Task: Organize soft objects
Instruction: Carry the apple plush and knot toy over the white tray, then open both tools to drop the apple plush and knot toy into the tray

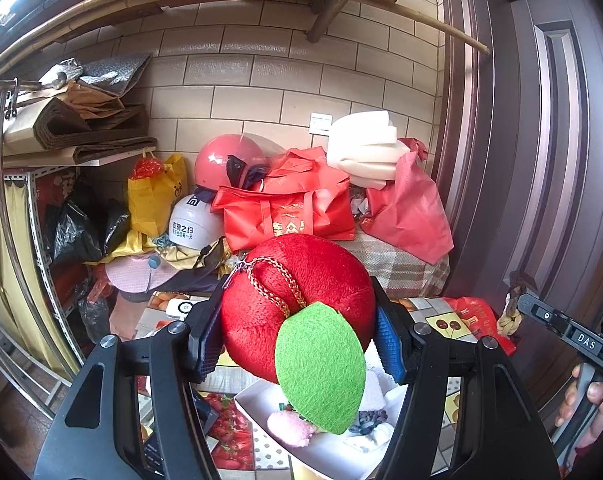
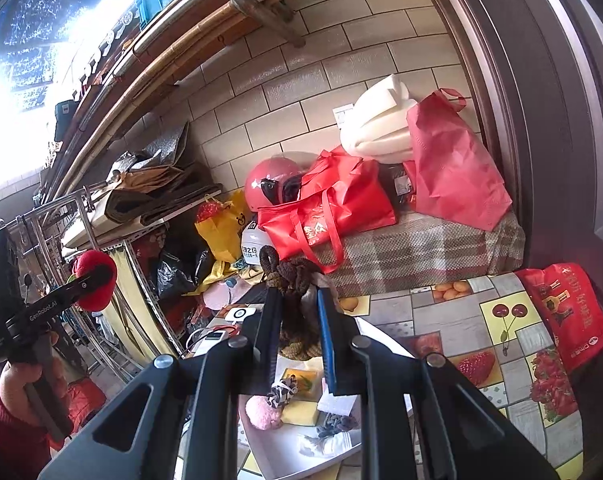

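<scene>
left tool (image 1: 297,336) is clamped on a red plush apple (image 1: 301,292), blue pads pressing both its sides, green felt leaf (image 1: 321,368) hanging toward the camera, gold cord loop on top. the apple is held in the air over a white tray (image 1: 257,400) on the desk (image 1: 445,320).

right tool (image 2: 297,320) is closed tight on a brown knitted rope piece (image 2: 289,276); its knotted end sticks up past the fingertips and the rest hangs down between the jaws, also above the tray (image 2: 277,460).

the tray holds a pink fluffy piece (image 2: 261,412), yellow sponges (image 2: 301,412), a small braided grey-white knot (image 2: 281,394), a grey knitted piece (image 2: 337,424) and white cloth (image 2: 325,444).

the desk has a fruit-print cover. a red printed bag (image 2: 565,312) lies at its right edge. a white charger (image 2: 241,314) lies near its far left corner.

behind the desk, a plaid-covered bench (image 2: 421,252) carries red bags (image 2: 333,204), a pink helmet (image 2: 269,184) and white foam (image 2: 381,128).

a person's hands show on both tool handles; red sleeve on the left one.
</scene>
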A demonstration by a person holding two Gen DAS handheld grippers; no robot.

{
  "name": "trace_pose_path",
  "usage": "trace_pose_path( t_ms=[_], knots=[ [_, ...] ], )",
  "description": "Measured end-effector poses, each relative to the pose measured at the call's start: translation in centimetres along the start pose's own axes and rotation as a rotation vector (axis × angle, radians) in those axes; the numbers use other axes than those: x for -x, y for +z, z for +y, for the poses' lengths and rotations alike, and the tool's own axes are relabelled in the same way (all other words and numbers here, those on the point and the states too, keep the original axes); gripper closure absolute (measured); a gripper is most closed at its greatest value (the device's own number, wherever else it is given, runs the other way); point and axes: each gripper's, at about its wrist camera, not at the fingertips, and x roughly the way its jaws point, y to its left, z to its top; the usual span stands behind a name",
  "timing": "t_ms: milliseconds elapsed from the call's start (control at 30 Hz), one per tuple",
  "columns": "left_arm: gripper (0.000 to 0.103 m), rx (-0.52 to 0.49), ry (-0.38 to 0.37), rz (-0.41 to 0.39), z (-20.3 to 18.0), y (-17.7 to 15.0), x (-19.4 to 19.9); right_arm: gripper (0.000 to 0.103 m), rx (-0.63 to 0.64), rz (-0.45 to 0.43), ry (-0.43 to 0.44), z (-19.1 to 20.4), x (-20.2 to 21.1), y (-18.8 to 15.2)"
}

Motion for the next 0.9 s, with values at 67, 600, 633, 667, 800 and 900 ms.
trace_pose_path(
  t_ms=[67,600,633,667,800,900],
  knots=[
    [0.039,0.002,-0.018,0.020,-0.4,-0.4,-1.8,0.087,-0.011,0.015,-0.005,-0.6,-1.2,-0.1],
    [0.032,0.067,-0.070,0.413,-3.2,-11.5,-21.8,0.077,-0.139,0.273,-0.121,-7.3,-16.2,-6.7],
    [0.028,0.064,-0.062,0.427,-3.1,-12.1,-22.2,0.069,-0.144,0.284,-0.128,-7.5,-16.8,-7.0],
    [0.023,0.061,-0.049,0.437,-3.1,-12.6,-22.6,0.066,-0.152,0.294,-0.137,-7.7,-17.3,-7.5],
    [0.000,0.054,0.015,0.455,-2.5,-13.8,-23.3,0.029,-0.173,0.310,-0.152,-8.3,-18.4,-8.6],
    [0.000,0.063,0.033,0.463,-2.0,-14.3,-23.4,0.009,-0.182,0.304,-0.151,-8.3,-18.0,-9.0]
  ],
)
